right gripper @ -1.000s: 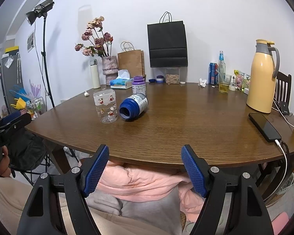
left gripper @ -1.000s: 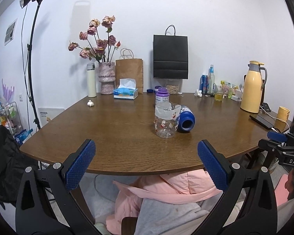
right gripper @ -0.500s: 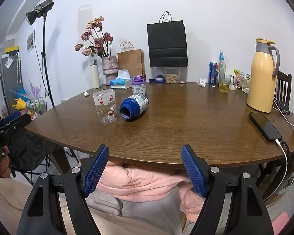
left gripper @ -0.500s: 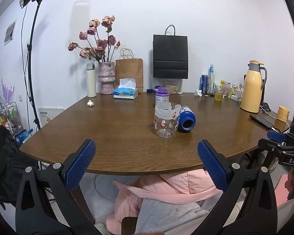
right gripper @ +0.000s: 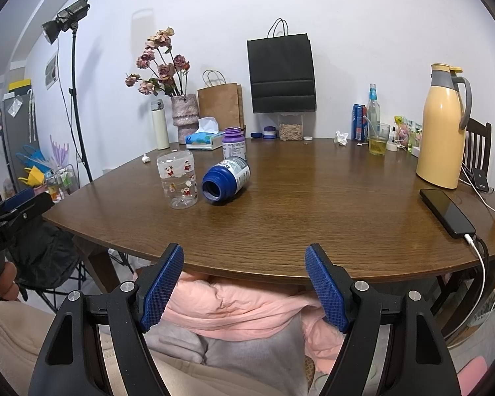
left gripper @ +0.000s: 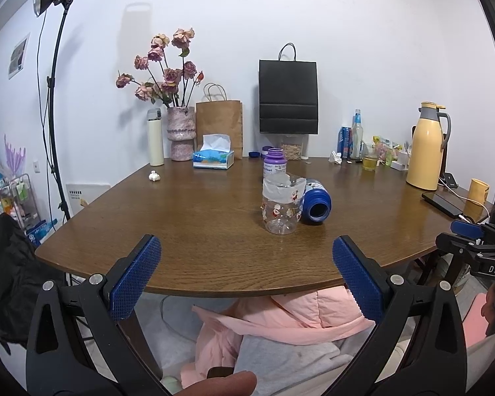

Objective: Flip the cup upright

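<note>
Ahead of the left gripper [left gripper: 247, 274] and right gripper [right gripper: 244, 280], both gaping wide and holding nothing, a clear cup [left gripper: 281, 205] is partly hiding a toppled blue bottle [left gripper: 314, 205] on the wooden table [left gripper: 194, 231].

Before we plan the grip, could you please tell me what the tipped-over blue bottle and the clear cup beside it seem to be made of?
The blue bottle, lying on its side, looks like glossy opaque plastic: even colour, soft sheen, a paper-like label around it. The clear cup is see-through with printed cartoon figures; its thin, slightly cloudy wall suggests plastic, though glass cannot be ruled out. Both lie on the table, apparently varnished wood with visible grain.
</note>
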`<action>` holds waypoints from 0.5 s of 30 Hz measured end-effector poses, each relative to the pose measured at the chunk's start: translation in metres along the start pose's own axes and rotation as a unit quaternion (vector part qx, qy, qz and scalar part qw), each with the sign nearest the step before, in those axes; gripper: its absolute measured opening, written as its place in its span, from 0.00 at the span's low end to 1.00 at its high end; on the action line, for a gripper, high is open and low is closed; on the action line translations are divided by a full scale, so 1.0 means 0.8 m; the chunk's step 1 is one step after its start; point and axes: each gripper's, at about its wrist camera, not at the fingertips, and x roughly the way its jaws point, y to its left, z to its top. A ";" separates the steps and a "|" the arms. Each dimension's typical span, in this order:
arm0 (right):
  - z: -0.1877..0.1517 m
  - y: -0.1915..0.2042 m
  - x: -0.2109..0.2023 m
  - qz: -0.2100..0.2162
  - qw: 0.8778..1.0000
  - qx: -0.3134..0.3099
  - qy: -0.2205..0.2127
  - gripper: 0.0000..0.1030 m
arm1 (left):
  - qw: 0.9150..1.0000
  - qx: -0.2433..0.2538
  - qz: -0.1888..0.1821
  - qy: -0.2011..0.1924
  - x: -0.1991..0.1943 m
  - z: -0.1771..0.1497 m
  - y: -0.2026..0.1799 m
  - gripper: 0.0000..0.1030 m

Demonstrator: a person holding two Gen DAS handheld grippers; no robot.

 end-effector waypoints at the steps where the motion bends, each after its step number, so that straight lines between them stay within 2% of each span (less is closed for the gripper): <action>1: 0.000 0.000 0.000 0.000 1.000 0.000 0.000 0.78 | 1.000 0.000 0.000 0.000 0.000 0.000 0.000 1.00; 15: 0.003 -0.001 0.000 0.001 1.000 0.005 0.001 0.78 | 1.000 0.000 0.003 -0.001 -0.001 0.002 0.000 1.00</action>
